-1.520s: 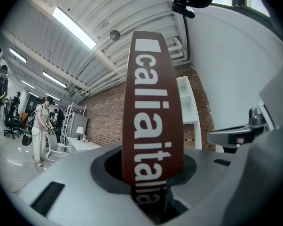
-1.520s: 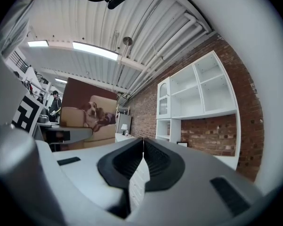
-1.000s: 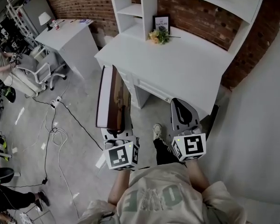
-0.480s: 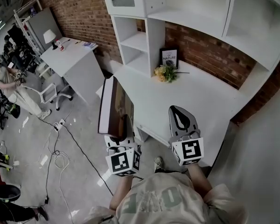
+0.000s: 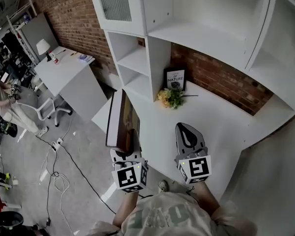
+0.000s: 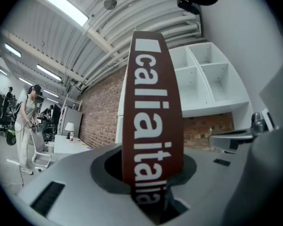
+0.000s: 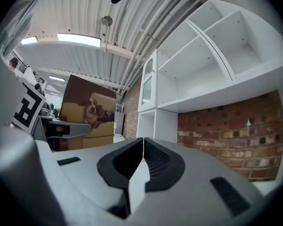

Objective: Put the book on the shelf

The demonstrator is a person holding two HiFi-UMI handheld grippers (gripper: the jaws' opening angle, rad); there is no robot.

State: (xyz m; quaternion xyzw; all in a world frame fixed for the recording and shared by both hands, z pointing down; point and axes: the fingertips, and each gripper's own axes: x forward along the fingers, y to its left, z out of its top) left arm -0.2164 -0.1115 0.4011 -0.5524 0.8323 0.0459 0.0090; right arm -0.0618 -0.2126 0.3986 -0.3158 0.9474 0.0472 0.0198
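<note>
My left gripper (image 5: 123, 144) is shut on the lower edge of a large brown book (image 5: 120, 120), which stands upright on edge over the desk's left corner. In the left gripper view its dark red spine (image 6: 151, 121) with white lettering rises between the jaws. The book's cover with a dog on a sofa (image 7: 88, 114) shows in the right gripper view. My right gripper (image 5: 189, 137) is shut and holds nothing, over the white desk (image 5: 216, 127). The white shelf unit (image 5: 137, 63) with open compartments rises behind the desk.
A small framed picture (image 5: 175, 78) and a bunch of yellow flowers (image 5: 170, 97) stand at the back of the desk. A second white desk (image 5: 64, 70) with a lamp (image 5: 43, 48) and a chair (image 5: 37, 107) are at the left. Cables (image 5: 56, 154) lie on the floor.
The view has tilted up and moved toward the shelf unit, so more upper compartments show. Both grippers have advanced over the desk, and the book has come closer to the shelves.
</note>
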